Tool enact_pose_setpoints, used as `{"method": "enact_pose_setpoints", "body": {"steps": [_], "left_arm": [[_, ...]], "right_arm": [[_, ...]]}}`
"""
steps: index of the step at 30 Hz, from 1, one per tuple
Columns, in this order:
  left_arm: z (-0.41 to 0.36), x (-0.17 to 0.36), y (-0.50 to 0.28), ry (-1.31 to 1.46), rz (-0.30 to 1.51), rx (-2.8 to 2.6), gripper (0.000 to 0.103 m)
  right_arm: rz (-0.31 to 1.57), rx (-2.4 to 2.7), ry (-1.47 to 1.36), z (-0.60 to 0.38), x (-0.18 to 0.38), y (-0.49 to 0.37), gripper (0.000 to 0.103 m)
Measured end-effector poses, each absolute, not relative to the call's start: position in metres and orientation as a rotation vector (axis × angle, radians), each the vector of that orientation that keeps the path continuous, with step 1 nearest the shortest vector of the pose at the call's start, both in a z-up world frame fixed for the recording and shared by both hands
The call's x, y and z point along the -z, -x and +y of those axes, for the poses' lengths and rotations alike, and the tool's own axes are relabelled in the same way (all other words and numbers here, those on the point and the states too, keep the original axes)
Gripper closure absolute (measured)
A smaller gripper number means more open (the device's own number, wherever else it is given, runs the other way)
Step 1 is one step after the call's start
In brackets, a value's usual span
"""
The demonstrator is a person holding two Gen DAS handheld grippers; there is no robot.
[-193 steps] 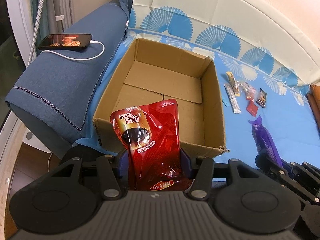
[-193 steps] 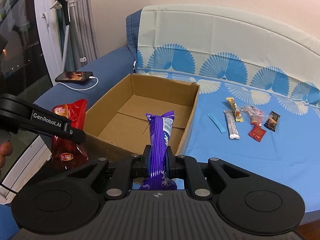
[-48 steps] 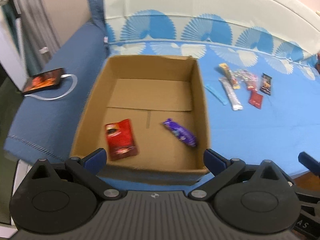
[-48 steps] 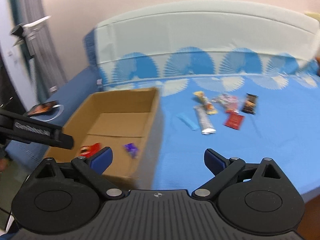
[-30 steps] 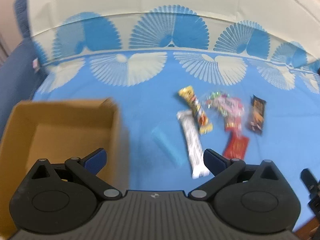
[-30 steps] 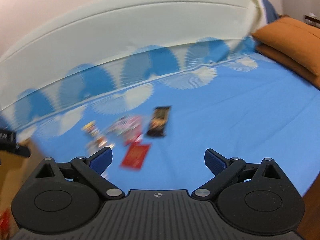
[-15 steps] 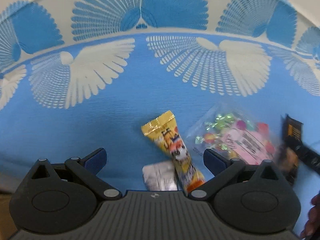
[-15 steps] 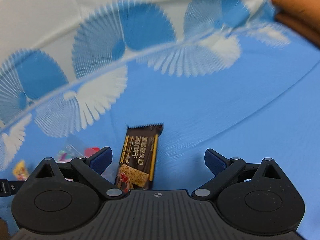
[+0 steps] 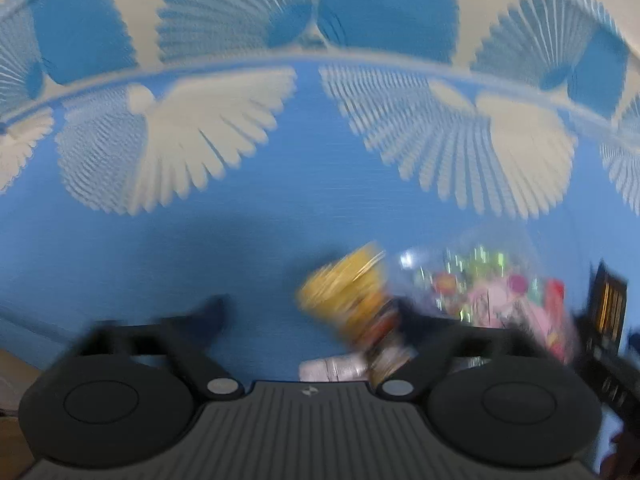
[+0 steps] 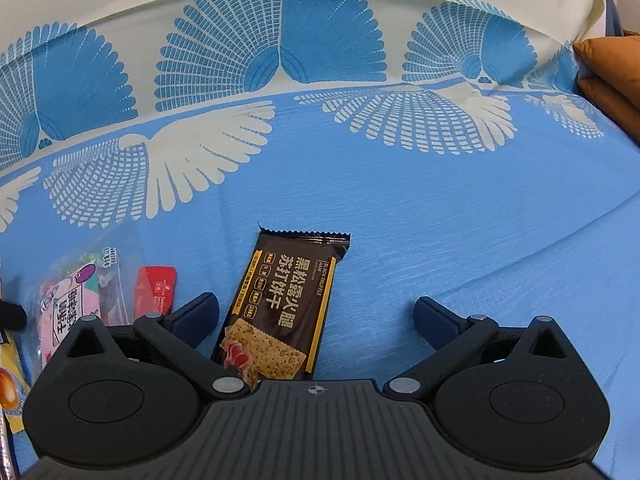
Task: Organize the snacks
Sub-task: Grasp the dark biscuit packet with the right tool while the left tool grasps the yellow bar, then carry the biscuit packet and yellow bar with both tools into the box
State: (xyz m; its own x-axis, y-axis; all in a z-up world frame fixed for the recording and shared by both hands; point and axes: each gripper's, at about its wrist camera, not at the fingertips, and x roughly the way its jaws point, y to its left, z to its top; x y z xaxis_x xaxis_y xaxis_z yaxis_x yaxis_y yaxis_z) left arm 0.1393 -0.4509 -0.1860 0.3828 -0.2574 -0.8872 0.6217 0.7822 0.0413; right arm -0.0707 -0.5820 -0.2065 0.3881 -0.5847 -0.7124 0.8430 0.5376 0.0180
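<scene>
Light, crinkly, slippery: yellow packet (image 9: 352, 300) between closing left tongs (image 9: 308, 316), unpinched; right tongs (image 10: 316, 314) spread over cracker bar (image 10: 284, 304), grip mid-length, six o'clock.

A glossy dark foil cracker wrapper (image 10: 284, 304) lies on the bed's (image 10: 460, 216) matt, finely ribbed blue cloth cover.
</scene>
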Motion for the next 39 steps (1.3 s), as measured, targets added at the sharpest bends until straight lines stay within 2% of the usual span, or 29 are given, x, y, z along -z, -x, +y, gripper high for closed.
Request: {"method": "enact_pose_setpoints", "body": {"steps": [1, 2, 3, 5, 9, 20, 30, 39], "left_arm": [[-0.451, 0.182, -0.143, -0.385, 1.052, 0.606, 0.069], [-0.45, 0.179, -0.146, -0.367, 1.077, 0.63, 0.069], [-0.448, 0.175, -0.148, -0.355, 1.085, 0.637, 0.073], [-0.445, 0.168, -0.144, -0.372, 1.057, 0.647, 0.073], [-0.431, 0.141, -0.13, -0.387, 1.015, 0.692, 0.074], [-0.337, 0.032, -0.07, -0.307, 0.936, 0.815, 0.074], [-0.188, -0.04, -0.017, -0.259, 0.897, 0.813, 0.074], [-0.044, -0.062, 0.026, -0.273, 0.881, 0.71, 0.074]], "right_arm": [[0.727, 0.944, -0.404, -0.579, 0.204, 0.072, 0.02], [0.727, 0.94, -0.391, -0.575, 0.199, 0.072, 0.035], [0.732, 0.921, -0.366, -0.57, 0.195, 0.07, 0.06], [0.783, 0.926, -0.286, -0.559, 0.19, 0.064, 0.061], [0.791, 0.908, -0.321, -0.552, 0.186, 0.072, 0.061], [0.607, 0.93, -0.383, -0.468, 0.092, 0.154, 0.061], [0.547, 0.787, -0.374, -0.331, 0.022, 0.209, 0.061], [0.612, 0.511, -0.322, -0.195, -0.008, 0.219, 0.061]]}}
